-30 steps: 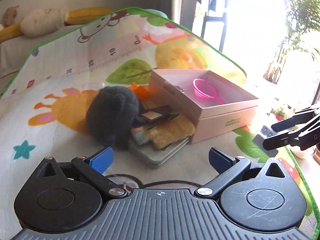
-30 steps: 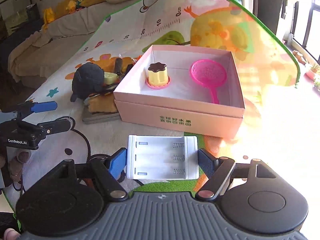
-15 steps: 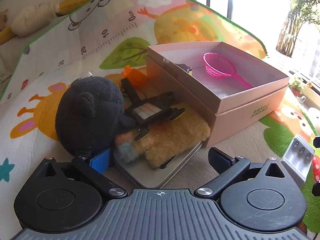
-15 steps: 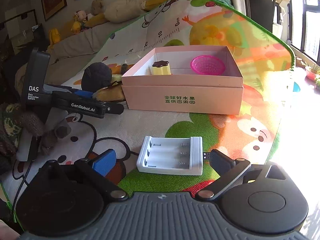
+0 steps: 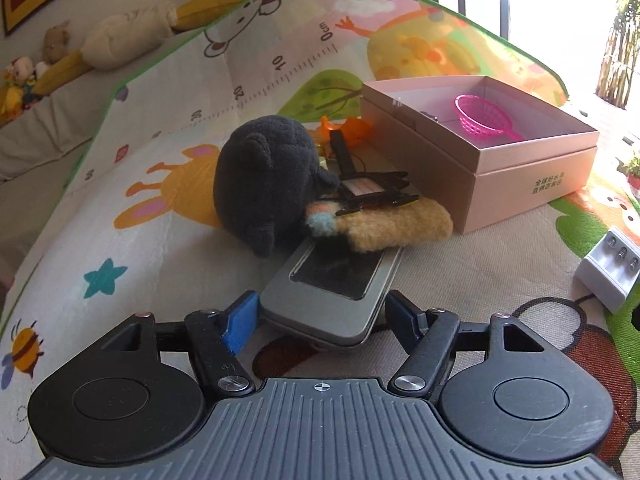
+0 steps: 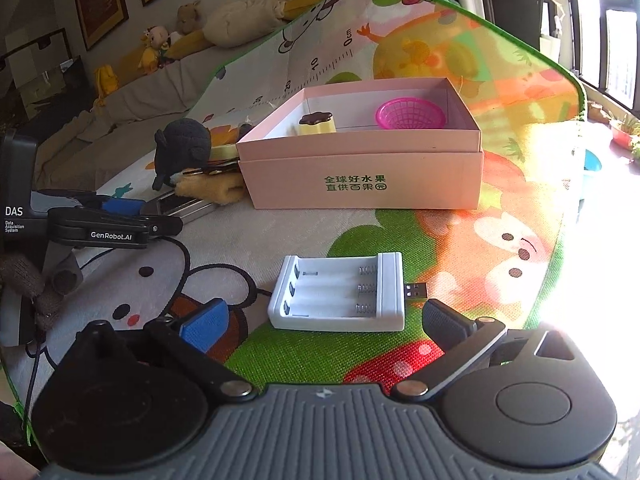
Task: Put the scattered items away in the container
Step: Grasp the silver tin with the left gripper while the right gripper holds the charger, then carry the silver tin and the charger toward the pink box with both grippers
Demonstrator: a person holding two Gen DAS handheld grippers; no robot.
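A flat grey tin [image 5: 336, 280] lies on the play mat, with a tan fuzzy piece [image 5: 400, 224], a black clip-like gadget [image 5: 372, 190] and a black plush [image 5: 264, 176] piled at its far end. My left gripper [image 5: 320, 312] is closing on the tin's near end, and its pads touch both long sides. Behind stands the pink box [image 6: 360, 176], which holds a pink strainer [image 6: 410, 114] and a pudding toy [image 6: 316, 124]. My right gripper [image 6: 322, 320] is open. A white battery charger [image 6: 338, 292] lies on the mat just ahead of its fingers, untouched.
An orange toy [image 5: 348, 130] sits behind the plush, by the box's left wall. The charger's USB plug [image 6: 416, 291] points right. A gloved hand [image 6: 36, 284] holds the left gripper [image 6: 120, 216]. A sofa with stuffed toys [image 6: 168, 44] runs along the far left.
The left gripper has come in low to the tin's near end and narrowed its jaws around it. The right gripper set the charger down on the mat and opened wide.
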